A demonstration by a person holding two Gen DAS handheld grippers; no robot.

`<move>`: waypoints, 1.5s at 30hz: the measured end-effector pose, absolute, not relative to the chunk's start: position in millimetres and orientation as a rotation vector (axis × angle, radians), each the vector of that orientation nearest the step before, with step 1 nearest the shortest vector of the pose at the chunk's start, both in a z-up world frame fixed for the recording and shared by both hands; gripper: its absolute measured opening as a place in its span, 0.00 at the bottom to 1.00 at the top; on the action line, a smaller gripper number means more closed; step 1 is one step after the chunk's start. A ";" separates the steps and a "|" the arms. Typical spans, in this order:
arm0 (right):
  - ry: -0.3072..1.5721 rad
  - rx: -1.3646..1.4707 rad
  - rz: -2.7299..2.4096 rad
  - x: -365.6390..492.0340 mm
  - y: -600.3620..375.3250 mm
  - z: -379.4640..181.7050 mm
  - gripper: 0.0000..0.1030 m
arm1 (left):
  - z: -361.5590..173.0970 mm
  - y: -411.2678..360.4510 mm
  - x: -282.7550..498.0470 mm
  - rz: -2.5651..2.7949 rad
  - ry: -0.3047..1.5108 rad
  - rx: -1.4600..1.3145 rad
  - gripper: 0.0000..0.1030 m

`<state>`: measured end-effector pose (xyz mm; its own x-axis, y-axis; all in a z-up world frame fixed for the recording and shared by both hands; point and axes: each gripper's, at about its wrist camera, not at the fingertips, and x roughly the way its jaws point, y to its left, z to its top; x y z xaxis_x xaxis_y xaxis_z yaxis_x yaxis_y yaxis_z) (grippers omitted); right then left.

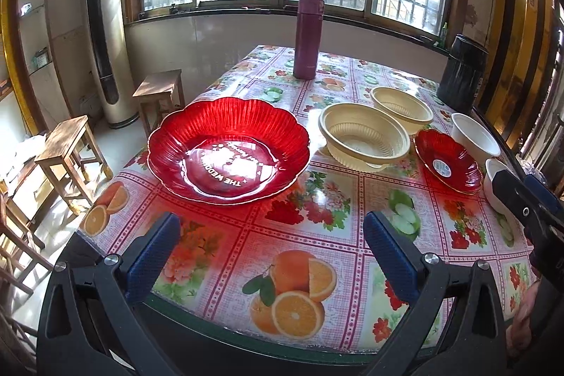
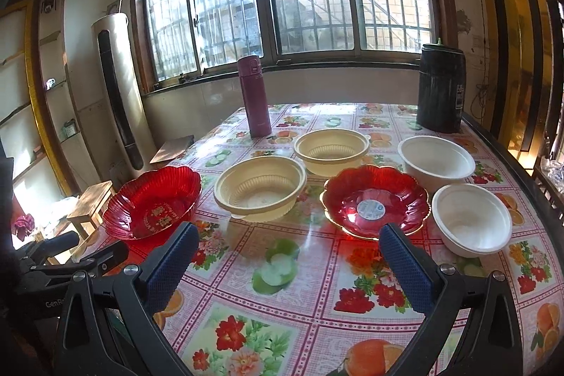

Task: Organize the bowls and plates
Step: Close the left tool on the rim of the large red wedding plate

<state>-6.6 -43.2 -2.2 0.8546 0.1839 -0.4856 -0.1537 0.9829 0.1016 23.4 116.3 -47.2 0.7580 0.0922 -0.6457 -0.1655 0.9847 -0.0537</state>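
All the dishes sit mouth-up on the table [image 2: 317, 298], round, with no long axis to speak of. The big red scalloped plate [image 1: 229, 150] lies by the left edge, white lettering inside, partly washed out by glare. The smaller red plate [image 2: 375, 199], with a round sticker, sits toward the right edge, between two cream ribbed bowls [image 2: 261, 189] [image 2: 331, 150] and two white bowls [image 2: 437, 159] [image 2: 472, 221]. The left gripper [image 1: 271, 245] and right gripper [image 2: 289, 256] hover at the near edge, jaws spread, empty. In the left view the right gripper covers part of the nearer white bowl.

Two plates [image 2: 375, 199] flank bowls [image 2: 260, 187] on table [image 2: 310, 288].
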 end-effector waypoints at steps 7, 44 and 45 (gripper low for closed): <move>0.545 0.041 0.220 13.7 -10.1 -4.8 1.00 | -52.5 144.5 33.8 0.188 0.708 -0.128 1.00; 0.912 0.246 0.303 146.8 97.5 -101.0 0.92 | -113.2 251.7 125.1 0.383 1.007 -0.267 0.95; 0.921 0.256 0.307 149.9 97.4 -103.4 0.90 | -115.3 250.9 126.9 0.384 1.014 -0.261 0.94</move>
<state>149.9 97.4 -103.4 0.5673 0.3660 -0.7377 -0.1491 0.9267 0.3451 126.9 250.9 -115.3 0.4711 0.1901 -0.8614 -0.4280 0.9031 -0.0348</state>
